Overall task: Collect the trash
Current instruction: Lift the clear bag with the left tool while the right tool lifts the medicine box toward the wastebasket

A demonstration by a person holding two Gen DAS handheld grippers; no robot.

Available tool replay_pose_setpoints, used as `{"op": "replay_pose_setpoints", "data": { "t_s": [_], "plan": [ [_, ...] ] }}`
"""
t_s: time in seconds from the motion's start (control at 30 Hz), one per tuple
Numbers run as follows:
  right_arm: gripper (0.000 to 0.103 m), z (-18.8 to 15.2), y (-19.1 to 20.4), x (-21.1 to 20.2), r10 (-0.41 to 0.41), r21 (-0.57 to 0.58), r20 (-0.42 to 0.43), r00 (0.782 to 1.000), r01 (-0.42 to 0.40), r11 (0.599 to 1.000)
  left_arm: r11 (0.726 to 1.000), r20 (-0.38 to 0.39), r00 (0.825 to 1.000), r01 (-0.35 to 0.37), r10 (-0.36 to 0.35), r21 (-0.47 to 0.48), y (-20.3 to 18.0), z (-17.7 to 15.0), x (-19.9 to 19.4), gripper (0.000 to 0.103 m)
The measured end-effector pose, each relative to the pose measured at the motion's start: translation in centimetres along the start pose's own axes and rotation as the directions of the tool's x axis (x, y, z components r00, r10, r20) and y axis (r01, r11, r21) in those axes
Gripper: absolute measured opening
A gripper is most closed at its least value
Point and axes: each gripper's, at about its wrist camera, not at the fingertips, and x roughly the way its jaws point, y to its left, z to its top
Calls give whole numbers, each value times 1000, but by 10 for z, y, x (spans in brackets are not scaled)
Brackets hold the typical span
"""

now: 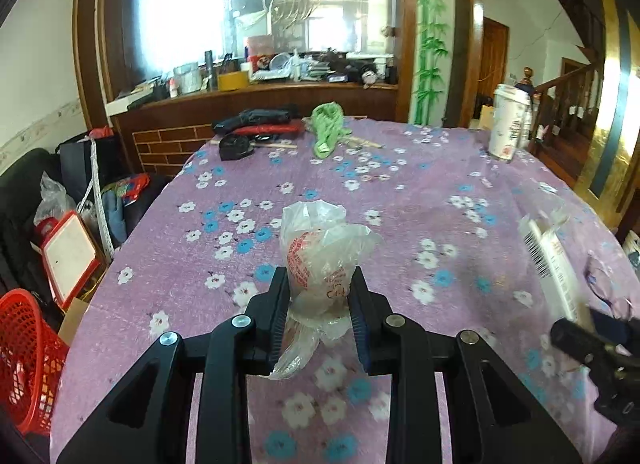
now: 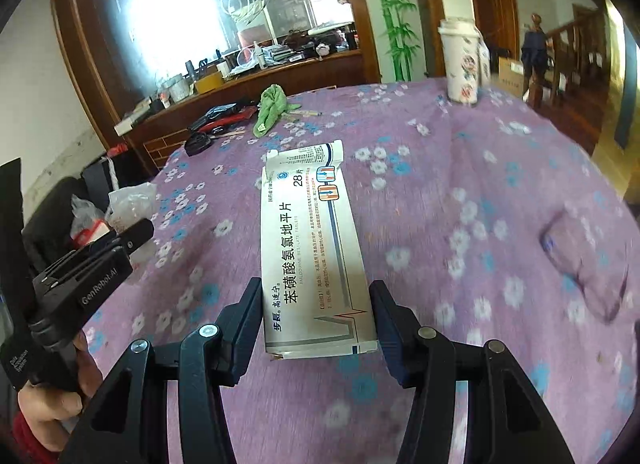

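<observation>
Left claw (image 1: 320, 316) is clamping a crumpled clear plastic bag (image 1: 320, 248), lifted above the floral tabletop (image 1: 400, 192). Right claw (image 2: 318, 324) is gripping a flattened white medicine box (image 2: 312, 248) at its near end, jaws about half spread. White flowered cup (image 2: 462, 64) is standing at the tabletop's far edge.

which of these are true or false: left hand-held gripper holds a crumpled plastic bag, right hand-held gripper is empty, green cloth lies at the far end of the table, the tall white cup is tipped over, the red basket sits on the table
1. The left hand-held gripper holds a crumpled plastic bag. True.
2. The right hand-held gripper is empty. False: it holds a white medicine box.
3. A green cloth lies at the far end of the table. True.
4. The tall white cup is tipped over. False: it stands upright.
5. The red basket sits on the table. False: it is beside the table, lower down.
</observation>
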Motion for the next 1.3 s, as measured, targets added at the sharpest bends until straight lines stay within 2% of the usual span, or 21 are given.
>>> {"op": "replay_pose_setpoints", "data": {
  "t_s": [0.23,0.57,1.0,1.3],
  "plan": [
    [57,-27,12,-20,42,-19,-5,999,-42,999,999,-17,1000,13,-12,46,-12,-28,-43,28],
    [57,-47,38,-35,80,-60,-19,997,-81,995,1000,-23,1000,10,-10,19,11,-60,-85,28],
    [57,-59,70,-56,81,-130,-19,997,-83,988,999,5,1000,9,-9,-40,43,-68,-115,29],
    [57,-59,107,-43,119,-195,-72,990,-131,972,996,20,1000,-19,21,-91,76,-69,-126,29]
  ]
}}
